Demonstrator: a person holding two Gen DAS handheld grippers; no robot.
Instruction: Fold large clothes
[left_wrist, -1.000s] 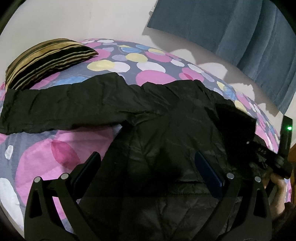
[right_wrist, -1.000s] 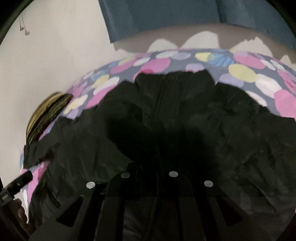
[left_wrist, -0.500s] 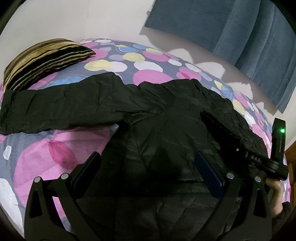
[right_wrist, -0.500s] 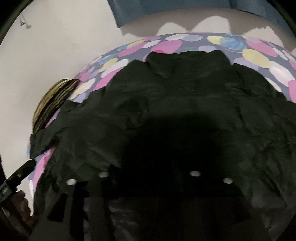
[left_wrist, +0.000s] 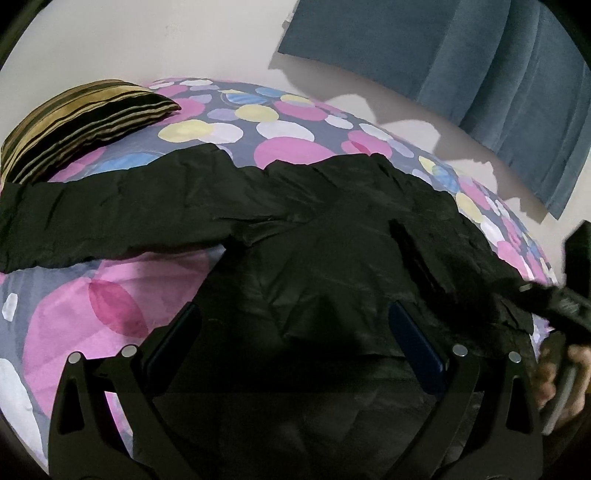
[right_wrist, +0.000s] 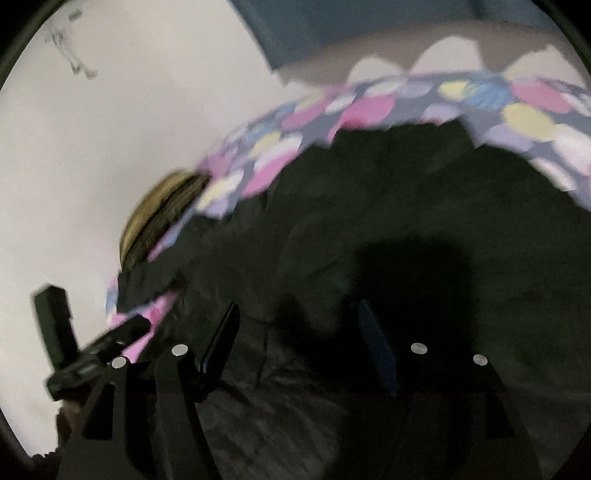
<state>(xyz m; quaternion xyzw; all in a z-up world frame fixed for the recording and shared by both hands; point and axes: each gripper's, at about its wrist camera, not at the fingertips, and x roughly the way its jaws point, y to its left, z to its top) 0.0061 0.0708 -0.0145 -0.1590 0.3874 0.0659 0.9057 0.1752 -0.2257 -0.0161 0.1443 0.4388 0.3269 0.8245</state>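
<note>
A large black jacket lies spread on a bed with a dotted cover. Its left sleeve stretches out to the left. Its right sleeve lies folded across the body. My left gripper is open and empty, hovering over the jacket's lower body. My right gripper is open and empty, over the jacket on its right side. The right gripper's body shows at the right edge of the left wrist view. The right wrist view is blurred.
A striped gold and black pillow lies at the far left of the bed, against a pale wall. A blue curtain hangs at the back right. The left gripper's body shows at the lower left of the right wrist view.
My right gripper has opened, let go of the right sleeve, which now lies across the jacket's body, and pulled back to the right. My left gripper has barely moved.
</note>
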